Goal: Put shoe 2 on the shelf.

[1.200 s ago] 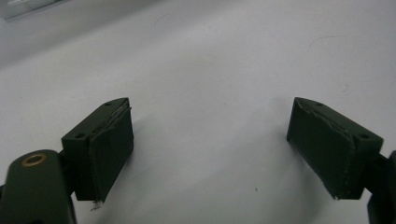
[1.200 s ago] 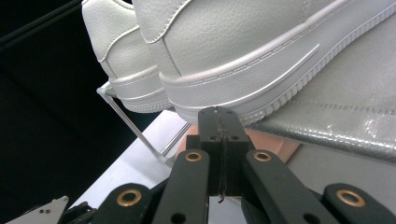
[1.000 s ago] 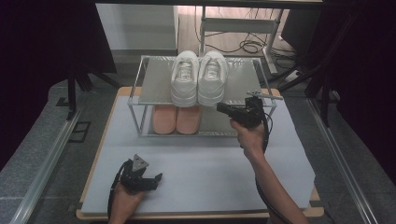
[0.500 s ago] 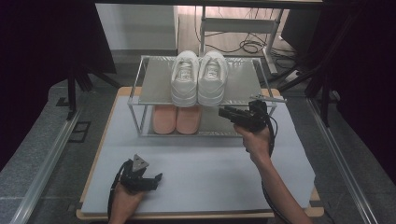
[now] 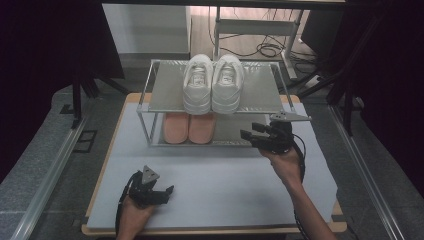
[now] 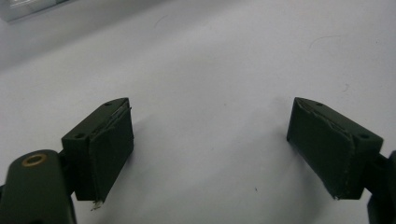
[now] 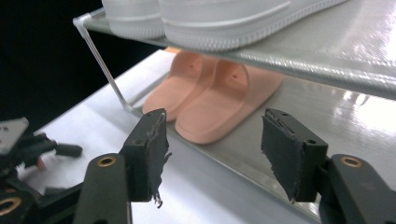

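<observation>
A metal two-shelf rack [image 5: 165, 95] stands at the back of the white table. A pair of white sneakers [image 5: 214, 82] sits on its top shelf and a pair of pink slippers [image 5: 189, 127] on the lower one. My right gripper [image 5: 250, 131] hovers at the rack's front right, level with the lower shelf and pointing left. In the right gripper view its jaws [image 7: 212, 140] have just been opening and stand open with nothing between them; the slippers [image 7: 210, 100] lie ahead. My left gripper [image 5: 165, 194] rests near the table's front edge, open [image 6: 210, 135] over bare table.
The white table sheet [image 5: 225, 180] spreads between the rack and the front edge. Dark curtains and stand legs flank the table, and cables lie on the floor behind the rack. The left gripper [image 7: 28, 140] shows at the far left of the right gripper view.
My right gripper has drawn back from the rack toward the person and a little right, and its jaws have opened. The left gripper has stayed put.
</observation>
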### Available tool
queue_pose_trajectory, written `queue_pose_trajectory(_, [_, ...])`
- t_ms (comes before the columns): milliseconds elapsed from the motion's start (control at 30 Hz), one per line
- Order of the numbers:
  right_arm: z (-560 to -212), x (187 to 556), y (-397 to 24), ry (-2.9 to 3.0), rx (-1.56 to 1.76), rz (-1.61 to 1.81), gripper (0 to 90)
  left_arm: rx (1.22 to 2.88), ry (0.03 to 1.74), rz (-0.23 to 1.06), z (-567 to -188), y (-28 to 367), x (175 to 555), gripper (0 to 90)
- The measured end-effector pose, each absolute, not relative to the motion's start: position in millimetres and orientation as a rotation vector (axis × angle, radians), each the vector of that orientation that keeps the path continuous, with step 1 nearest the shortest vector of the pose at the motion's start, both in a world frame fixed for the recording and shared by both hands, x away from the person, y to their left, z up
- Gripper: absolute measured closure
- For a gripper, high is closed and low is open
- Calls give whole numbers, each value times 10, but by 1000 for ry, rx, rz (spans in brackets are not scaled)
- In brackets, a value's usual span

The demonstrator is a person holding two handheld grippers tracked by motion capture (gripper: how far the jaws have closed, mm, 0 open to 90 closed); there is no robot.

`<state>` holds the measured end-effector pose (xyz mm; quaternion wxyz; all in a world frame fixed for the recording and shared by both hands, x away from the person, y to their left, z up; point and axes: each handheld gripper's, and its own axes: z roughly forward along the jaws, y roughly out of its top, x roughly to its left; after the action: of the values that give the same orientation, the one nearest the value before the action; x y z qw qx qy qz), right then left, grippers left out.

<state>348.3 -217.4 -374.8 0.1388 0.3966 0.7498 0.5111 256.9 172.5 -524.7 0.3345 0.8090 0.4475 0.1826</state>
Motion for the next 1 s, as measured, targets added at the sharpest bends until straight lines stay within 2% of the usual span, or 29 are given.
queue_pose_trajectory(567, [-3883, 3147, -2422, 2210, 1072, 1333, 307, 2110, 1168, 478, -5248, 1724, 2569, 147])
queue_pose_trajectory(1000, [-4245, 2917, -2629, 2232, 1098, 1235, 239, 2108, 1170, 483, -5247, 1718, 2562, 146])
